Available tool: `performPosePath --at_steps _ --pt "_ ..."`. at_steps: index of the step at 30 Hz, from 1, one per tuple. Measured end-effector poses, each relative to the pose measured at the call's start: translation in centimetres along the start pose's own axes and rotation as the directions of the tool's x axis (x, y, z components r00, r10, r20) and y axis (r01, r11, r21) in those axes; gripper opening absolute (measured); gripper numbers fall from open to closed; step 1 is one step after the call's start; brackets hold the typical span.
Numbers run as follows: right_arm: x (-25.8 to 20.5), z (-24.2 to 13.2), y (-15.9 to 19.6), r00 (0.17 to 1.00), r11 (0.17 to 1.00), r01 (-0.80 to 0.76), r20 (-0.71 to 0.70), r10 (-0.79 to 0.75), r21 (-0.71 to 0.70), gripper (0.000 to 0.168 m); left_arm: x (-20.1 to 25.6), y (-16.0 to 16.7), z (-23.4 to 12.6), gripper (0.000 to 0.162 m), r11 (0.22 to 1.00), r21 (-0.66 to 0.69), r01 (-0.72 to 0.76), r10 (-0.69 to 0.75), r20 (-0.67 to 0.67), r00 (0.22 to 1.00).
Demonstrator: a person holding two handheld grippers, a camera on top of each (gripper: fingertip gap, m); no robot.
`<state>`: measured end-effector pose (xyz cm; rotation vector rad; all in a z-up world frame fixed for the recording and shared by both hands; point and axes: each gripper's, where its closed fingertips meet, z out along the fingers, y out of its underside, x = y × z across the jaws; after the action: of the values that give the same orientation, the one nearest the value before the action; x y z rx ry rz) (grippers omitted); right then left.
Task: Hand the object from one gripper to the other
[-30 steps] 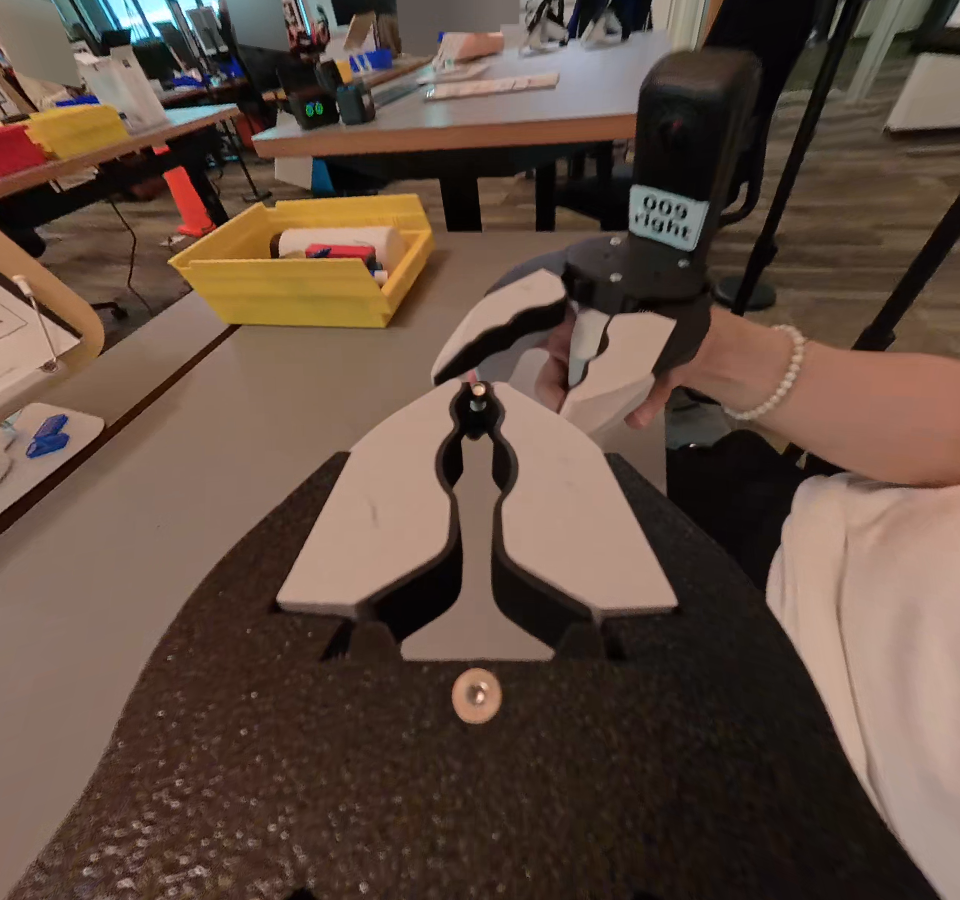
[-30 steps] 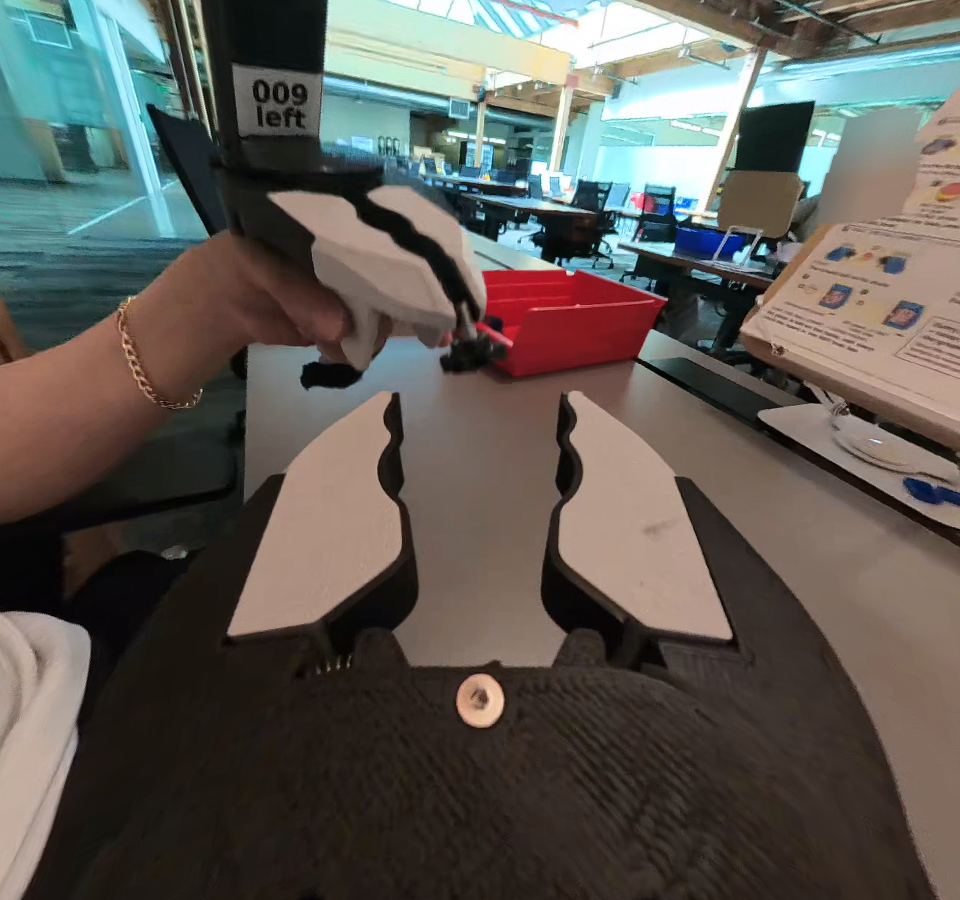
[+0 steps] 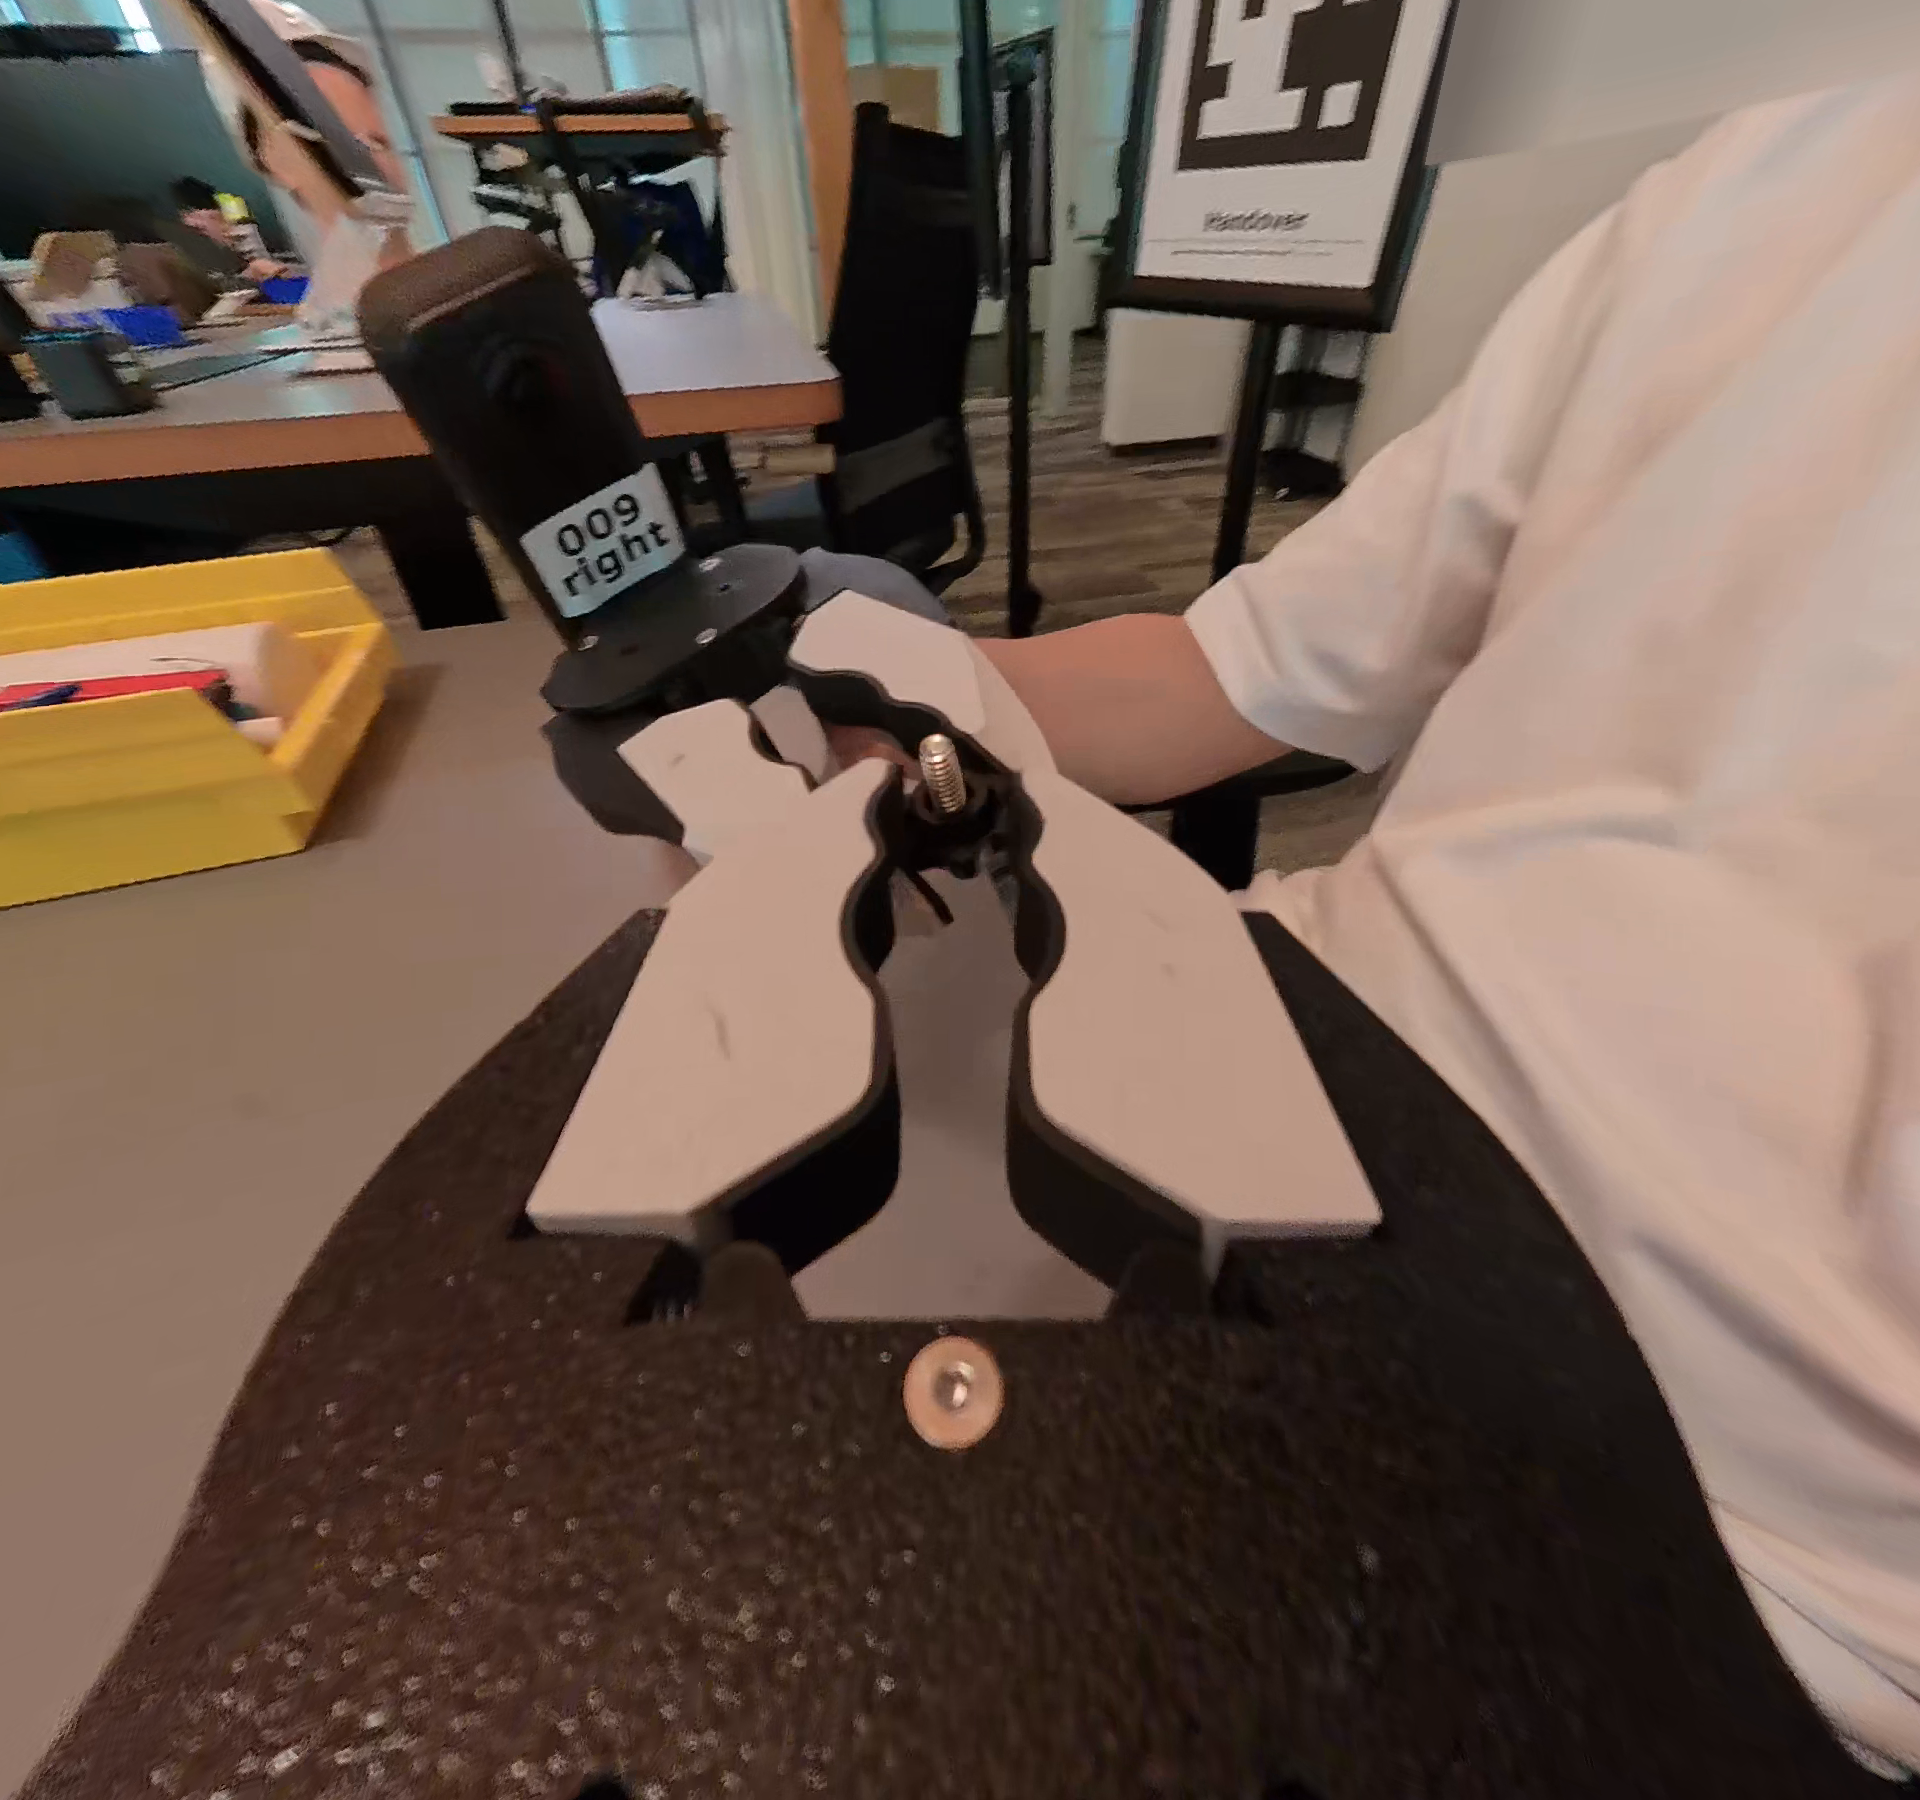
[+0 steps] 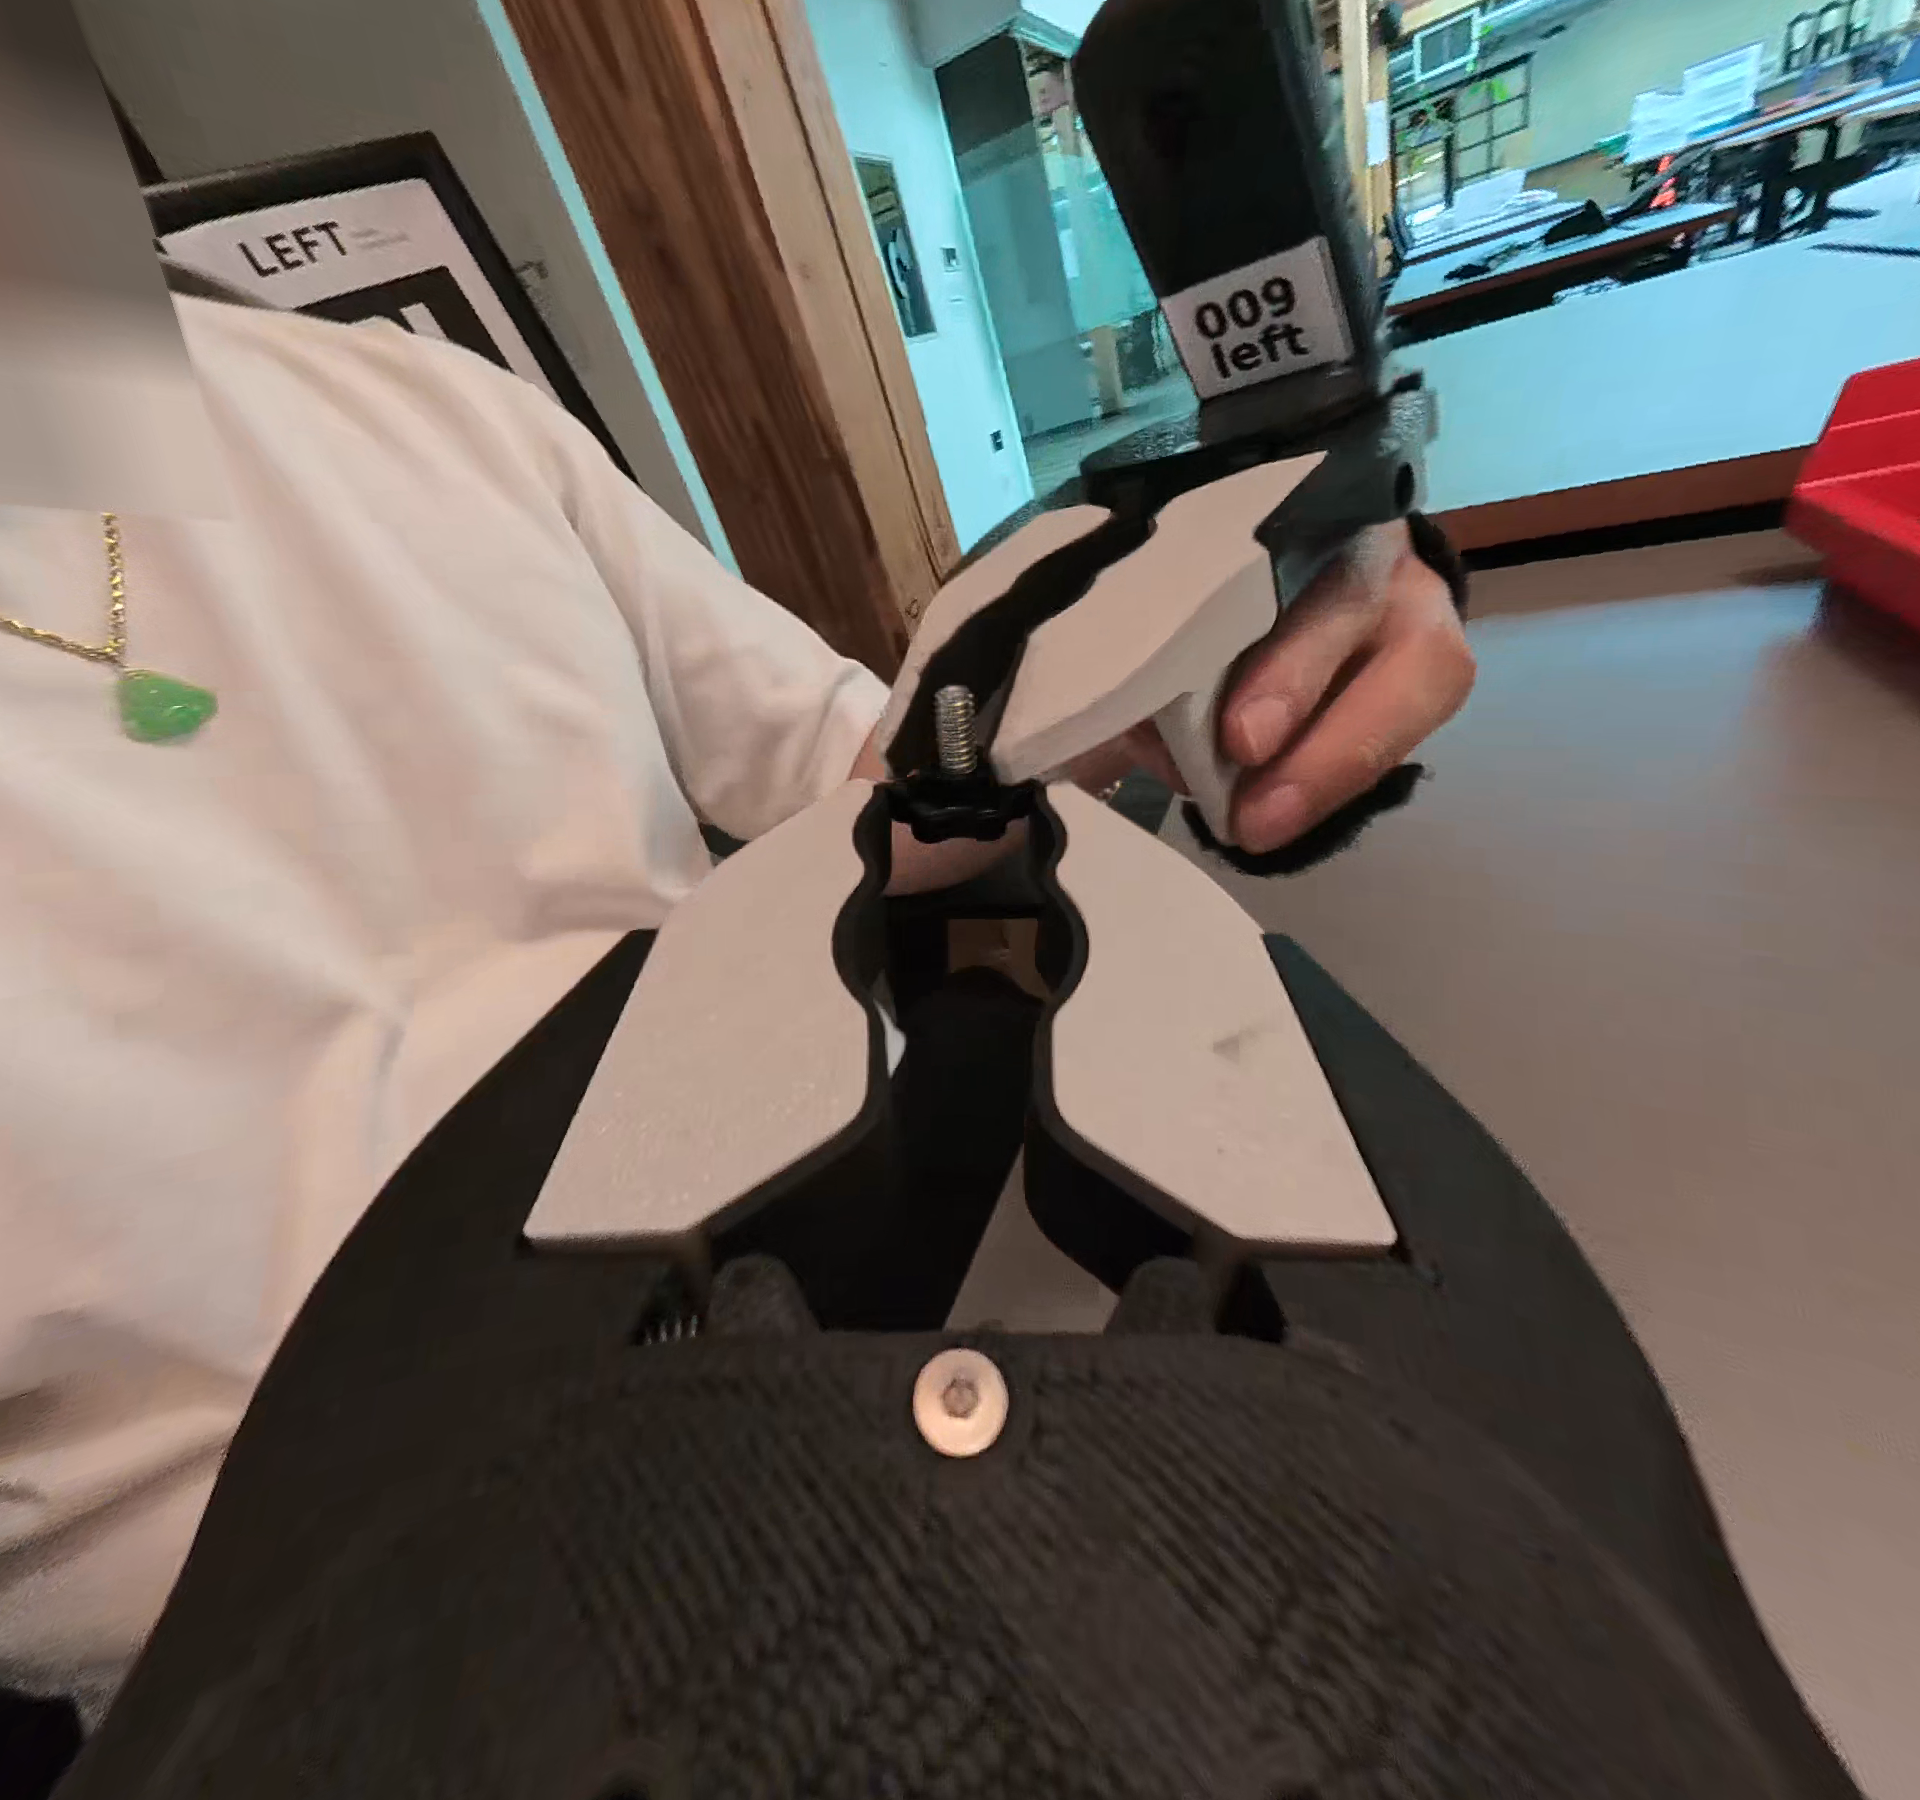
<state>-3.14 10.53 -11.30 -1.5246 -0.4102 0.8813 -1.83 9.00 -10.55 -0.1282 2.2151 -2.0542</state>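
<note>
The object is a small thumb screw (image 3: 940, 800) with a black knob and a silver threaded stud pointing up. My left gripper (image 3: 956, 794) is shut on it, the knob sitting between its white fingertips. In the right wrist view my right gripper (image 4: 951, 794) is also shut on the black knob of the screw (image 4: 951, 774). The left gripper (image 4: 966, 742) meets it from above and beyond, its tips at the stud. In the left wrist view the right gripper (image 3: 821, 742) comes in from the far side, tip to tip. Both are held above the grey table (image 3: 312, 1023), close to the person's white shirt.
A yellow bin (image 3: 156, 742) with items stands at the left of the table. A red bin (image 4: 1860, 503) sits at the far right edge. A framed marker sign on a stand (image 3: 1288, 88) and a wooden post (image 4: 727, 244) stand behind. The person's torso is close by. Only a small space, under 4 cm, lies between the two pairs of fingers.
The right gripper, open a second ago, has closed on the screw's knob. Both grippers have swung in toward the person's body and now meet tip to tip. The left gripper still holds the screw.
</note>
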Motion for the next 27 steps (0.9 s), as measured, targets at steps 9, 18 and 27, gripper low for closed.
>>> performPosePath --at_steps 9,18,27 --pt "1.6 -1.1 -0.4 0.992 0.998 0.054 -0.118 -0.052 0.013 0.024 -1.8 -0.1 0.0 0.009 0.994 0.078 0.073 -0.077 0.052 0.996" --pt "7.2 -2.9 -3.8 0.601 0.872 0.436 -0.649 -0.466 -0.222 0.037 -7.7 -1.3 -2.6 0.009 0.991 0.047 0.126 -0.13 0.584 0.802" --pt "9.4 -3.0 -4.8 0.238 0.776 0.486 -0.794 -0.56 -0.402 0.036 -9.1 -1.5 -3.4 0.009 0.989 0.06 0.137 -0.13 0.799 0.587"
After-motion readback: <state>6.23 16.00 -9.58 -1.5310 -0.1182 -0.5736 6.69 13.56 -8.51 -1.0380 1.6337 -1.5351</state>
